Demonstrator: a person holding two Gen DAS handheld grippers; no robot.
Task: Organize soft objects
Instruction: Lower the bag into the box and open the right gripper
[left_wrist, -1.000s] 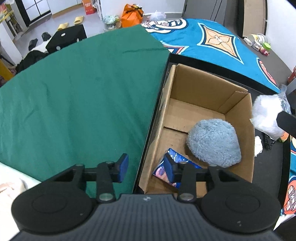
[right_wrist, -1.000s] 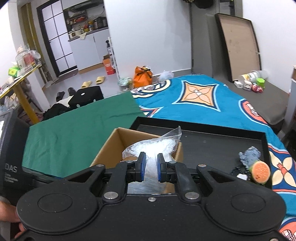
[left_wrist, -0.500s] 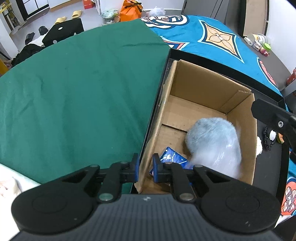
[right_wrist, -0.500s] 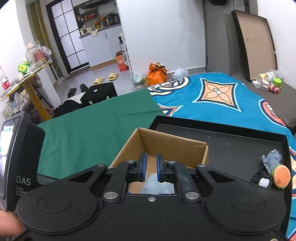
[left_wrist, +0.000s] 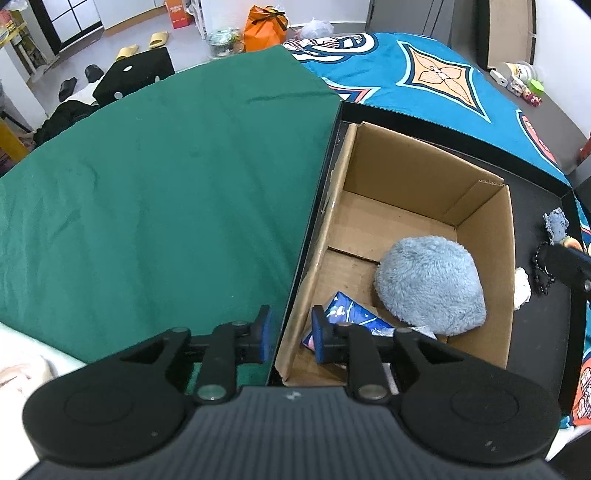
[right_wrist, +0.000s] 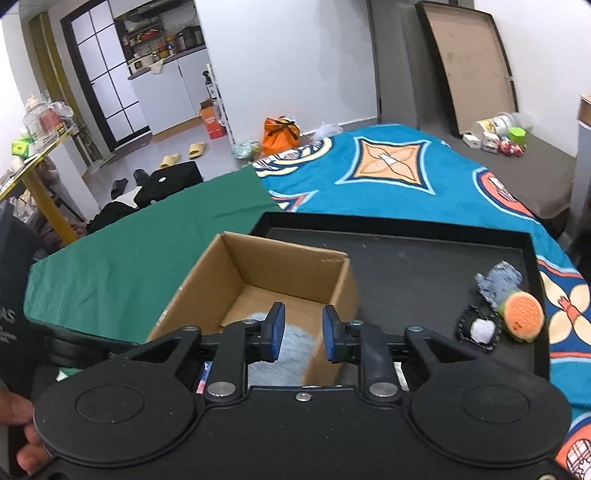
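Note:
An open cardboard box (left_wrist: 424, 173) (right_wrist: 258, 258) stands in a black tray (right_wrist: 406, 254). Inside lie a fluffy grey-blue plush (left_wrist: 430, 286) (right_wrist: 291, 343), a blue printed packet (left_wrist: 351, 314) and a clear bag edge (left_wrist: 421, 332) under the plush. My left gripper (left_wrist: 290, 334) is open and straddles the box's near left wall, holding nothing. My right gripper (right_wrist: 300, 334) is open and empty above the box's near right corner. On the tray to the right lie a burger plush (right_wrist: 522, 317), a small grey plush (right_wrist: 498, 282) and a white ball on a black chain (right_wrist: 480, 328).
A green cloth (left_wrist: 166, 184) covers the surface left of the tray. A blue patterned blanket (right_wrist: 388, 173) lies behind it. Small toys (right_wrist: 495, 136) sit on a grey mat at the far right. The room floor with slippers and an orange bag (right_wrist: 280, 131) is beyond.
The right gripper let go of the clear bag into the box, drew back and opened. The left gripper narrowed around the box wall half a second ago and has opened again.

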